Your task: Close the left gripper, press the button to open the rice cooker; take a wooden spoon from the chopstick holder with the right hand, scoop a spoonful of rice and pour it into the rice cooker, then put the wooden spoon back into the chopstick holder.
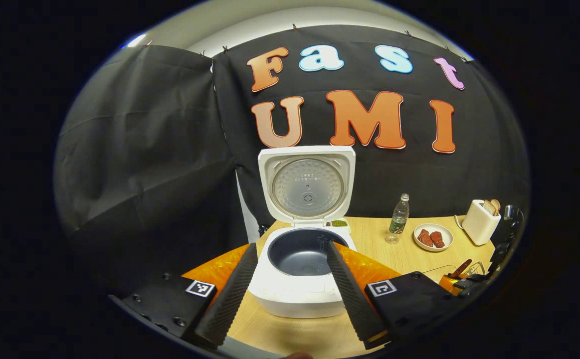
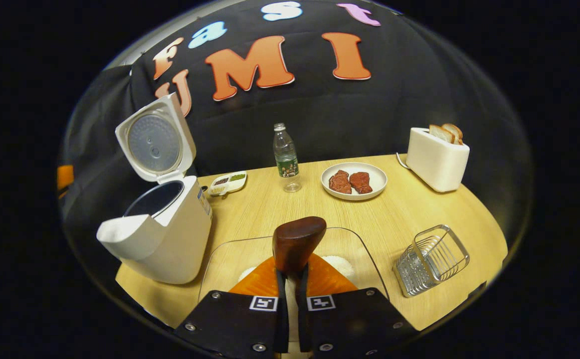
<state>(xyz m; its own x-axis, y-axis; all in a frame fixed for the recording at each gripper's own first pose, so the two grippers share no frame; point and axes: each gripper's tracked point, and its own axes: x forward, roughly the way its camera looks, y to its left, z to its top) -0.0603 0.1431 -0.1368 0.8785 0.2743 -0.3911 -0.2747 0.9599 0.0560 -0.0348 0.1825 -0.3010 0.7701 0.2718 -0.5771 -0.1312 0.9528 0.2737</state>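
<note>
no brand can be read: the water bottle (image 2: 286, 157) carries a green label whose print is too small to make out, and the raised marks on the rice cooker (image 1: 299, 279) lid's inner plate are blurred. square black-and-white coded tags sit on both gripper bodies.

in the left gripper view the left gripper (image 1: 290, 294) sits low in the frame, its two ribbed, sawtooth-edged fingers spread wide apart and holding nothing, framing the cooker at lower centre. the cooker is smooth white plastic with a dark, matte round pot; its lid (image 1: 307, 185) stands upright, showing a dimpled metal disc.

in the right gripper view the right gripper (image 2: 290, 279) is at bottom centre with its fingers drawn close and clamped on the handle of the wooden spoon (image 2: 297, 243), whose dark, glossy, rounded bowl rises above a clear container (image 2: 369, 264) holding white rice (image 2: 339, 264). the cooker stands at the left of that frame, lid open. the chopstick holder (image 2: 432, 259), a wire metal basket, lies at lower right on the pale wood-grain table (image 2: 419, 209).

the right gripper view also gives a small divided dish (image 2: 227, 183) beside the cooker, a round white plate (image 2: 369, 192) with two reddish meat pieces, and a boxy white toaster (image 2: 437, 159) with bread slices.
</note>
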